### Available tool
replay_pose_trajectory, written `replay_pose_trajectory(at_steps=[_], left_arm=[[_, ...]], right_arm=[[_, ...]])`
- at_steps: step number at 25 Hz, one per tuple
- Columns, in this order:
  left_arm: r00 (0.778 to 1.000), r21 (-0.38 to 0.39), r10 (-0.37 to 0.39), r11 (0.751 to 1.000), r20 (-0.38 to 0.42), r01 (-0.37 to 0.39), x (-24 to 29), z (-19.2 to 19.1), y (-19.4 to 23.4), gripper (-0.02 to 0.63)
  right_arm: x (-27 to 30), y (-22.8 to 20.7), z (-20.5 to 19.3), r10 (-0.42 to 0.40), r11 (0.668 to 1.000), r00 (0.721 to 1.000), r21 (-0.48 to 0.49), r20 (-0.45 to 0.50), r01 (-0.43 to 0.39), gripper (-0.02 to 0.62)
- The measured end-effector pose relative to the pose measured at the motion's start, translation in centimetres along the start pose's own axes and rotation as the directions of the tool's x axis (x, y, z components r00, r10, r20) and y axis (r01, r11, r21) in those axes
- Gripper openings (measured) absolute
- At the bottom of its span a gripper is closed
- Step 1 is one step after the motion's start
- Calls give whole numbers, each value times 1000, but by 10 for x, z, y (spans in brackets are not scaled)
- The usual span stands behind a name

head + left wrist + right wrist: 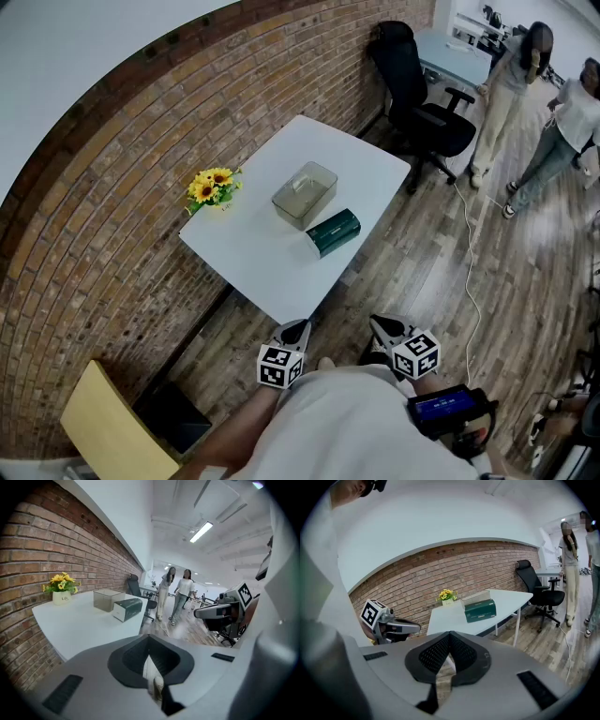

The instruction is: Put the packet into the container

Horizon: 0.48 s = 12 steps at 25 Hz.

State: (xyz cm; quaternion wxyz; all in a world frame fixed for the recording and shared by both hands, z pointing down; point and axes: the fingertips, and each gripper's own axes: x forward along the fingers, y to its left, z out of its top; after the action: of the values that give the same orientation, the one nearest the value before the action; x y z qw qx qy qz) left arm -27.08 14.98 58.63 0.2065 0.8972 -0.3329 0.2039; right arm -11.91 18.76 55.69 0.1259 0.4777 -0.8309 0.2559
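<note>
Because the person stands back from the table (272, 267), nothing is held yet.
Left gripper (298, 325): jaws squeezed together, empty, kept low by the body.
Right gripper (376, 322): jaws together too, empty (it waits the same way).
Packet (333, 232): lies on the table just beside the container, easy to pick up.
Container (305, 194): clear box near the table's middle, within reach.

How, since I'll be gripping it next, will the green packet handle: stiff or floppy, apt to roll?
The green packet looks boxy with crisp edges, so probably stiff. It lies flat on the table beside the container, so likely slides rather than rolls.
</note>
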Motion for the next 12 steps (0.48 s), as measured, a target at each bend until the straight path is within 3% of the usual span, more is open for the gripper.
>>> replay_pose_trajectory(at_steps=[5, 12], left_arm=[[1000, 20, -17, 1000, -7, 17, -6, -4, -1, 8], [1000, 22, -9, 1000, -19, 9, -12, -11, 5, 8]], right_arm=[[-4, -1, -6, -33, 998, 999, 61, 40, 30, 6], [-3, 3, -7, -47, 997, 997, 61, 53, 44, 6]])
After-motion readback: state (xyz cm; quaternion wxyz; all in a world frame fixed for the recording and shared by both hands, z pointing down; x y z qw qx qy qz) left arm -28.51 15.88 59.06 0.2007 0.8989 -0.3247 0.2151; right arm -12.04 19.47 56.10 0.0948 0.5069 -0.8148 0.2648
